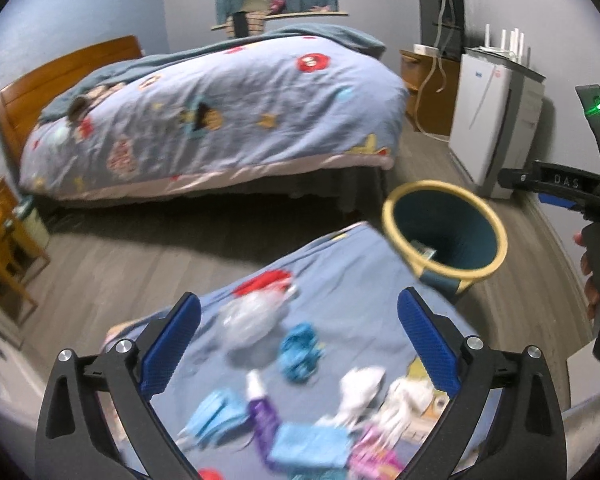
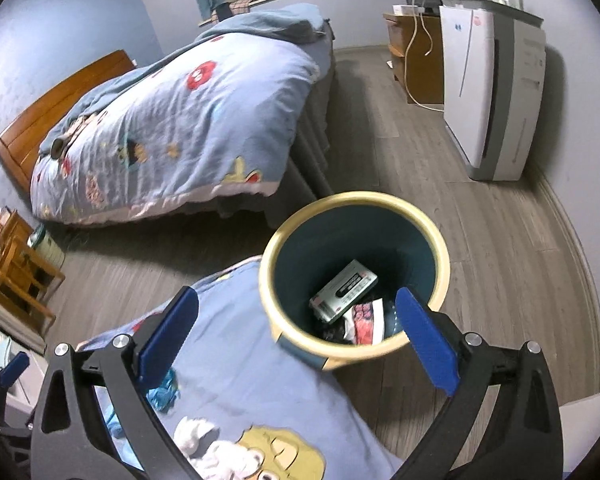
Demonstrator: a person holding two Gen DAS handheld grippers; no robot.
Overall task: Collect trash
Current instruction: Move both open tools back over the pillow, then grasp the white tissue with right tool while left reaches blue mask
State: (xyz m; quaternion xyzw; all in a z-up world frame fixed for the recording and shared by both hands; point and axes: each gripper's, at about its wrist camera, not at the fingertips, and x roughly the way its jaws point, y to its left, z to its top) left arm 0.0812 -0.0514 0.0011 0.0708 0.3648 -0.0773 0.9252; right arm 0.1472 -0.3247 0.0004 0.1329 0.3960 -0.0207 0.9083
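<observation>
I see the bin (image 2: 354,276), dark teal with a yellow rim, upright on the floor beside the blue bedspread (image 1: 352,280). Inside it: a grey-green carton (image 2: 343,292) lying tilted, and a red-and-white wrapper (image 2: 366,320). On the bedspread lie a clear plastic bag (image 1: 252,320), a crumpled blue wrapper (image 1: 302,350), white tissues (image 1: 360,392), a purple tube (image 1: 262,412), and a blue mask (image 1: 216,412), all blurred.

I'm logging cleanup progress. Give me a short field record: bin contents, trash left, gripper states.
bin: yellow-rimmed bin on the floor beside the near bed
bin contents: silver box, red-and-white wrapper
trash left: clear plastic bag, purple tube, white tissues on the blanket
left gripper: open, empty
right gripper: open, empty
</observation>
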